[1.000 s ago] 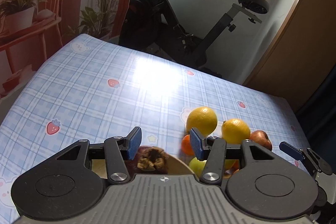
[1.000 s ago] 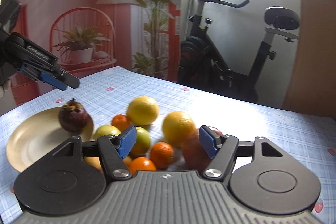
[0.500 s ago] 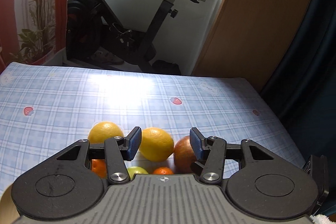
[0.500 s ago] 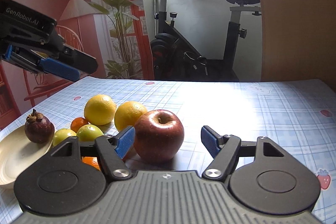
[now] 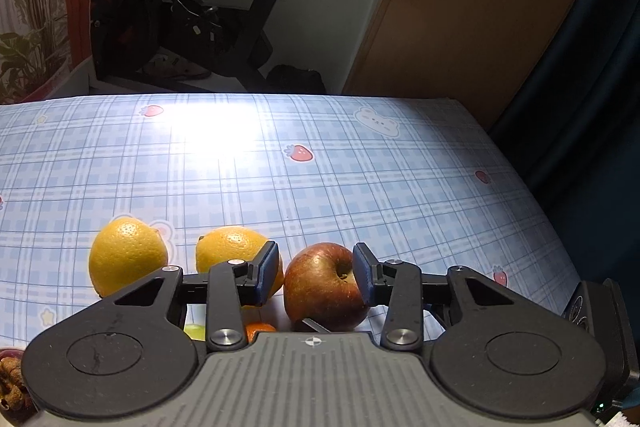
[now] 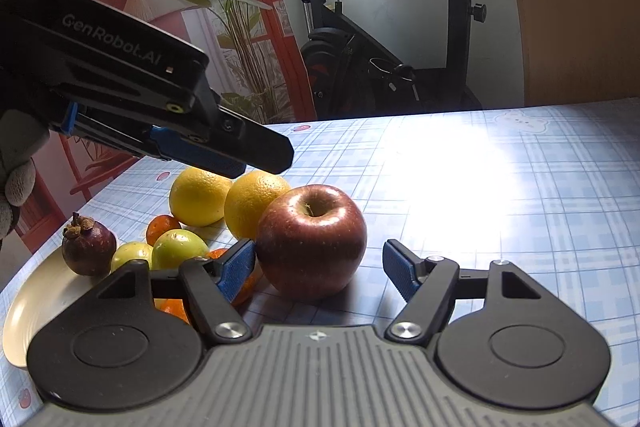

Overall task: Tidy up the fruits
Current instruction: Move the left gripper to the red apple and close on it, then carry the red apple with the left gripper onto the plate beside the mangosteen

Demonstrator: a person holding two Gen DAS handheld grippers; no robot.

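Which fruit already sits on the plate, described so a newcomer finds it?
Find the cream plate at the left edge of the checked tablecloth. On it stands a mangosteen, the only dark purple fruit, with a brown crown, beside two green fruits.

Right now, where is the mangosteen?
In the right wrist view the mangosteen sits at the far left on the pale plate, just left of two green fruits, apart from the apple.

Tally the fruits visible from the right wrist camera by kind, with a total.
Apple: 1
Large yellow-orange citrus: 2
Small green fruits: 2
Mangosteen on the plate: 1
Small oranges: at least 3, partly hidden
Total: at least 9
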